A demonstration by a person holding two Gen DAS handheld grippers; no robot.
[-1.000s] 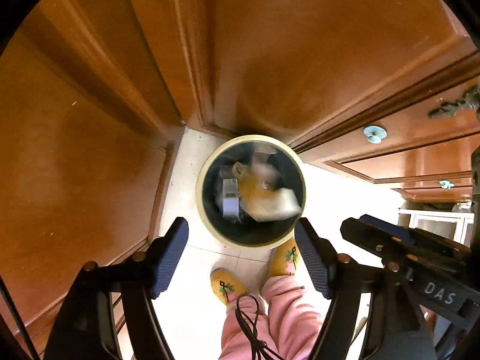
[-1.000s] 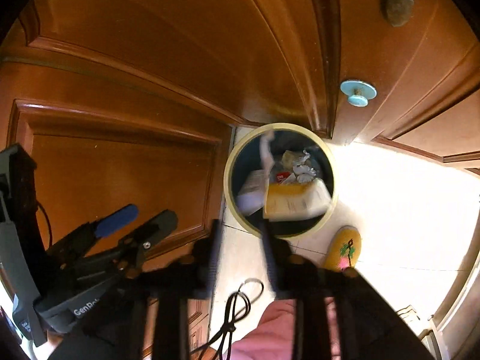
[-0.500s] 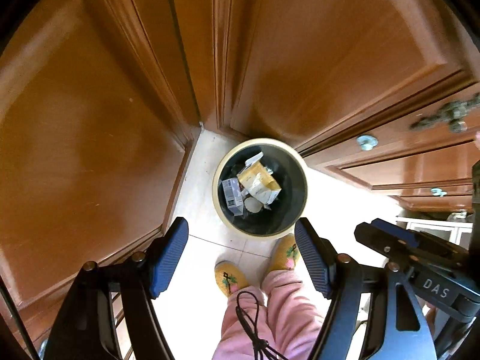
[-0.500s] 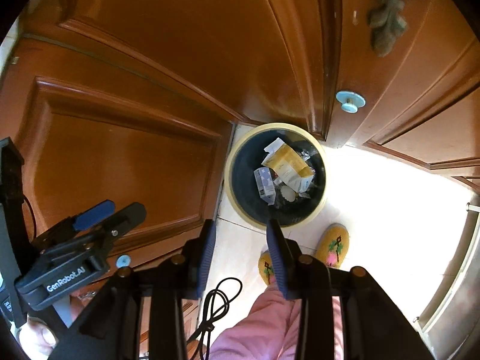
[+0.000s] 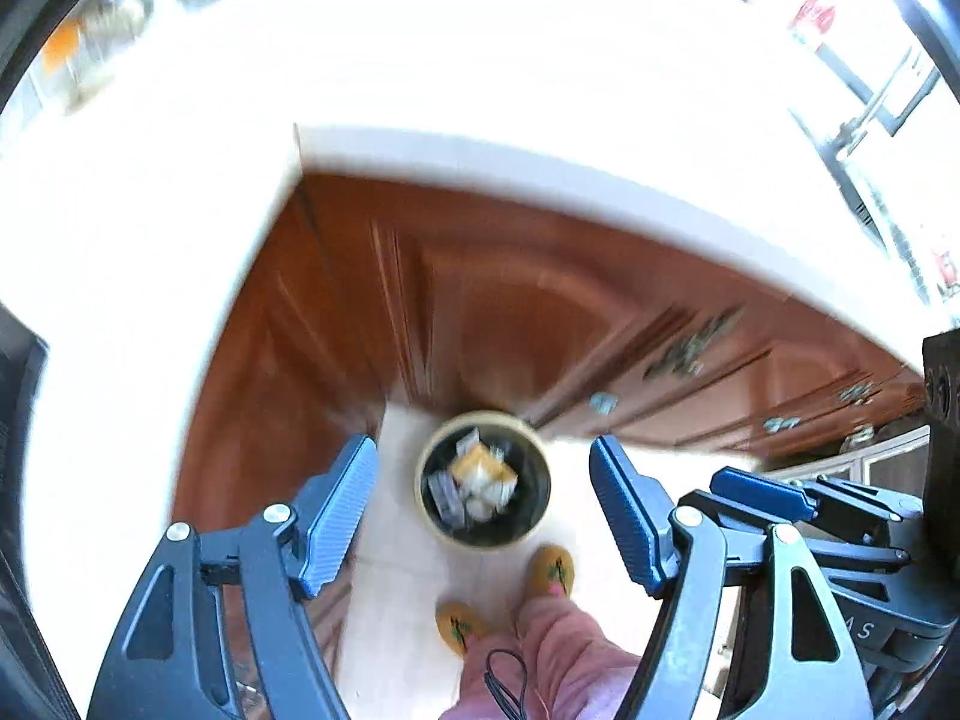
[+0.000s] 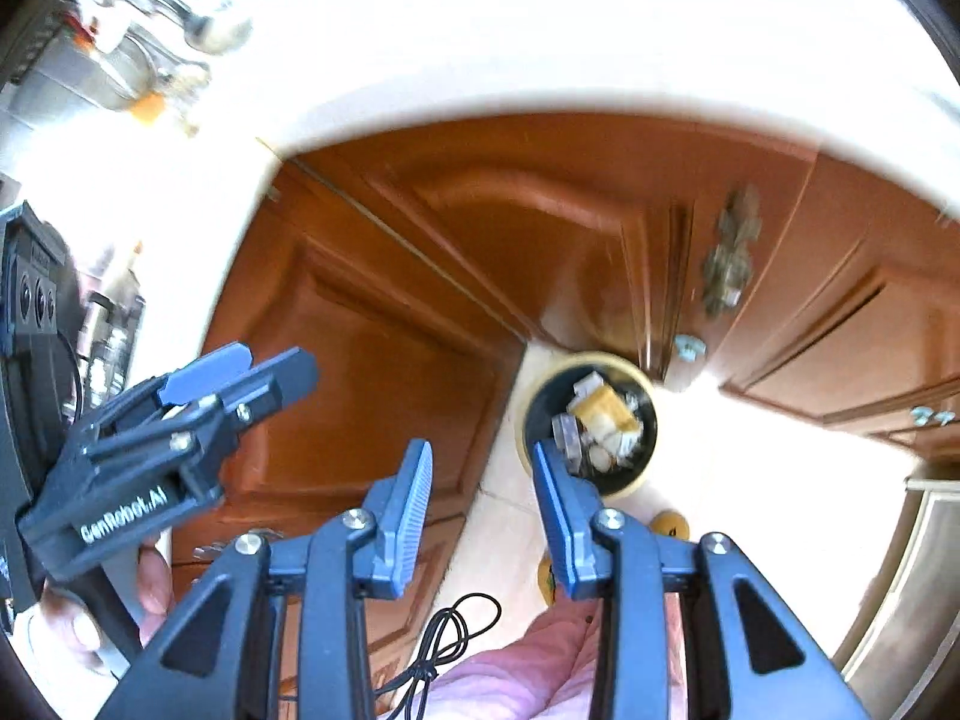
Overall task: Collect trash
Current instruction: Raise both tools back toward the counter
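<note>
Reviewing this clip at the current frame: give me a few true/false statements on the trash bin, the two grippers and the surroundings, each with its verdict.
1. The trash bin already holds trash, including a yellow packet. True.
2. The left gripper is clamped on a piece of trash. False: its jaws stand wide apart with nothing between them.
3. The right gripper carries a bottle. False: its jaws stand apart and are empty.
4. The bin stands on the floor in the corner of wooden cabinets. True.
5. The person wears yellow slippers. True.
6. The bin has a closed lid. False: it is open, its contents showing.
</note>
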